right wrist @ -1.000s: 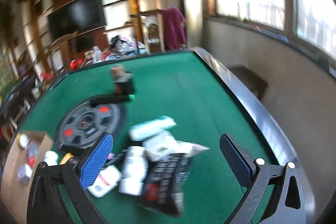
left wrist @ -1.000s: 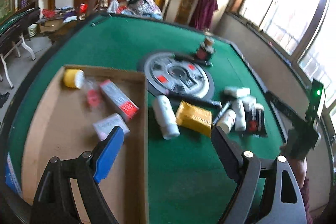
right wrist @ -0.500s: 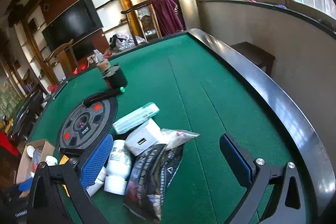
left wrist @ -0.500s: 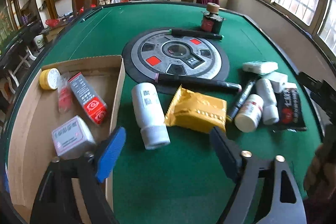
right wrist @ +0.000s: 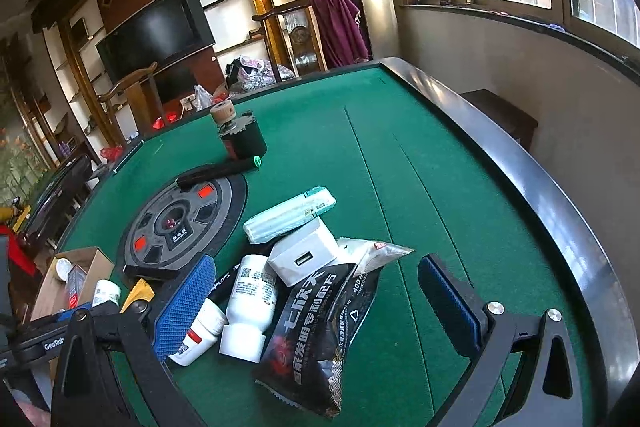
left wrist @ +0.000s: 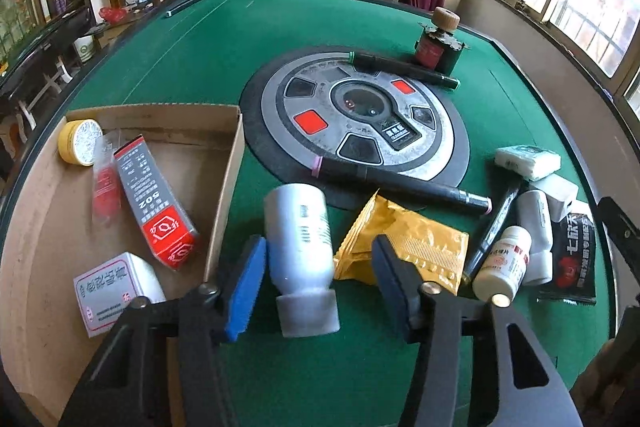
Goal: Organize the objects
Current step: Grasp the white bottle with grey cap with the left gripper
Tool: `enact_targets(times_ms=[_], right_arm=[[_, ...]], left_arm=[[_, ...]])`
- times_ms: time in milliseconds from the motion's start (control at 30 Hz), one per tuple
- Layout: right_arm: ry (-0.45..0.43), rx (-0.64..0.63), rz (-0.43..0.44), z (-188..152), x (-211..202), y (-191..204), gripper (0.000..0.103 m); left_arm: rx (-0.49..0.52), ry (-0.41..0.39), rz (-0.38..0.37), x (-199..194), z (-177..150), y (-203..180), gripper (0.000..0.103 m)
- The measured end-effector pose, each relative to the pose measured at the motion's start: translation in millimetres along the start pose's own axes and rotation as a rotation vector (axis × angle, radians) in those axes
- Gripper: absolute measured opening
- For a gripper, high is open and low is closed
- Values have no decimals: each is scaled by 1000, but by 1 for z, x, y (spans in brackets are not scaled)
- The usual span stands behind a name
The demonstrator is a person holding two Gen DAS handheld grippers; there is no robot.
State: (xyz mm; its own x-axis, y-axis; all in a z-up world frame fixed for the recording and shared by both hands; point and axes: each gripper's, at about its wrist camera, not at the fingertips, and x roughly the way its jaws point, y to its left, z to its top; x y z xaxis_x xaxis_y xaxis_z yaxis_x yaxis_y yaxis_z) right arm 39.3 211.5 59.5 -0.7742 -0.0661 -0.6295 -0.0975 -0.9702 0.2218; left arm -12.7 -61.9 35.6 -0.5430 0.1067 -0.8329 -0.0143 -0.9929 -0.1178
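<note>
A white bottle point(left wrist: 300, 239) lies on its side on the green table, cap towards me, between the fingers of my left gripper point(left wrist: 316, 279). The jaws are closing around it; the blue pad is near its left side and a gap shows on the right. Just left stands the cardboard box point(left wrist: 228, 187), which holds a yellow tin point(left wrist: 80, 141), a red-and-grey carton point(left wrist: 154, 199) and a white carton point(left wrist: 116, 287). My right gripper point(right wrist: 316, 303) stands open over a black pouch point(right wrist: 320, 327), without touching it.
A yellow packet point(left wrist: 404, 239), a black marker point(left wrist: 400, 183), two small white bottles point(left wrist: 504, 263), a white charger point(right wrist: 304, 255) and a tissue pack point(right wrist: 288, 215) crowd the table's right side. A round grey panel point(left wrist: 360, 119) and a cork-lidded jar point(left wrist: 438, 43) lie beyond.
My left gripper has dropped forward onto the white bottle and its jaws have narrowed around it. The right gripper has tipped slightly and stays open over the pouch.
</note>
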Motion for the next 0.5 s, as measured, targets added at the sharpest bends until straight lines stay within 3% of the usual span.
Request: enact_targets(times_ms=[33,67,200,367,500], right_arm=[[5,-2,-1,0,1,1,103],[10,-4,0,0,2,1,103],[19,-19,-1,-2,5,6,103],[26,-34,8,-4,5,11,103],[32,-56,3,-5,7,15,103]], left_arm=[[1,0,1,1,1,0,36],[6,9,0,4,1,1,34],[14,16,-19,4,-2,3,34],[55,49,50,13,-4,-6,35],[86,10,79,13,-7,-12,33]])
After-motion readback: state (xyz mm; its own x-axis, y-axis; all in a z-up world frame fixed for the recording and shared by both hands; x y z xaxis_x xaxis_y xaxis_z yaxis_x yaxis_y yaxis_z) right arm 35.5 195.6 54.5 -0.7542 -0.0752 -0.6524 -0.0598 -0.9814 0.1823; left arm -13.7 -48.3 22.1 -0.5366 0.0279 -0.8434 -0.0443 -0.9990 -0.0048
